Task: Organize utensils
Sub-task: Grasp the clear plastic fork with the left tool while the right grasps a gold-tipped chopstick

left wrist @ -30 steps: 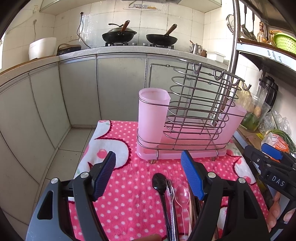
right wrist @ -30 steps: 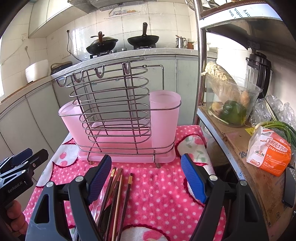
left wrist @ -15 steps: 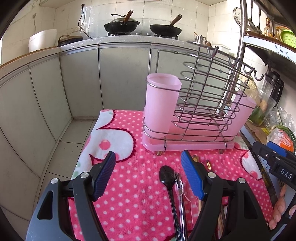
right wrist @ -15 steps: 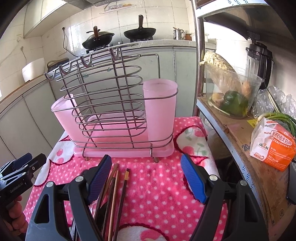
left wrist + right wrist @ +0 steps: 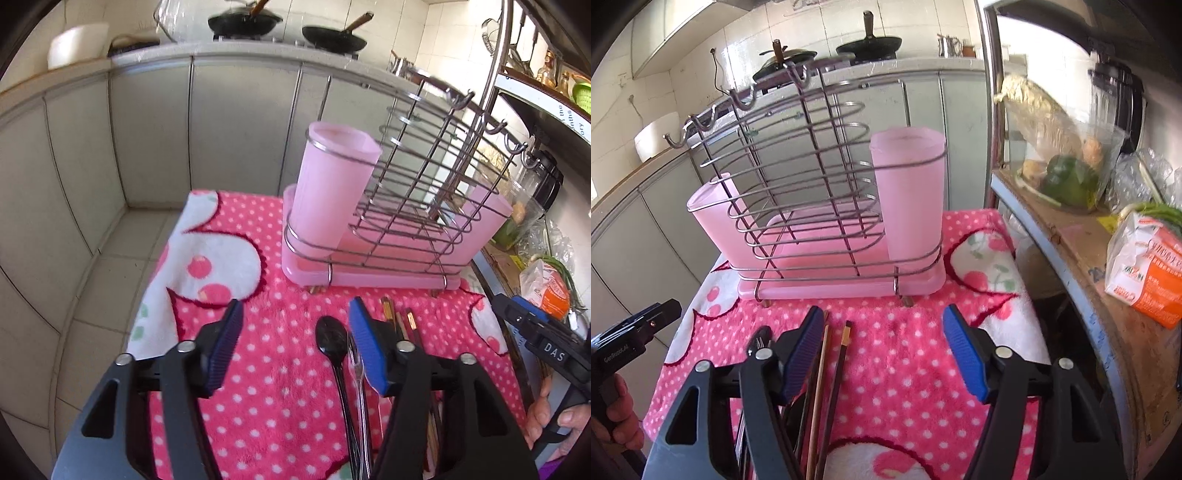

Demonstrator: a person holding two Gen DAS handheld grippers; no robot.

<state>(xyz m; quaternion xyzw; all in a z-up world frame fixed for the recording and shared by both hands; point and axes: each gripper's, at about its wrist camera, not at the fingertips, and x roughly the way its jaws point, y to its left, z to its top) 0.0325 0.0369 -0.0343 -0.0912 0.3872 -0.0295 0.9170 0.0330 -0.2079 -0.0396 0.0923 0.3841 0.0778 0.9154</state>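
A wire rack on a pink tray holds two pink cups, one at each end; the rack also shows in the right wrist view. On the pink dotted cloth lie a black spoon, a clear fork and several chopsticks. My left gripper is open and empty above the cloth, left of the spoon. My right gripper is open and empty, with the chopsticks by its left finger.
A shelf on the right carries a bag of vegetables and an orange packet. Grey cabinets with woks on the counter stand behind. The floor drops off at the cloth's left edge.
Both grippers have risen and tilted down towards the cloth. The rack looks lower in both views. Both stay open and empty.
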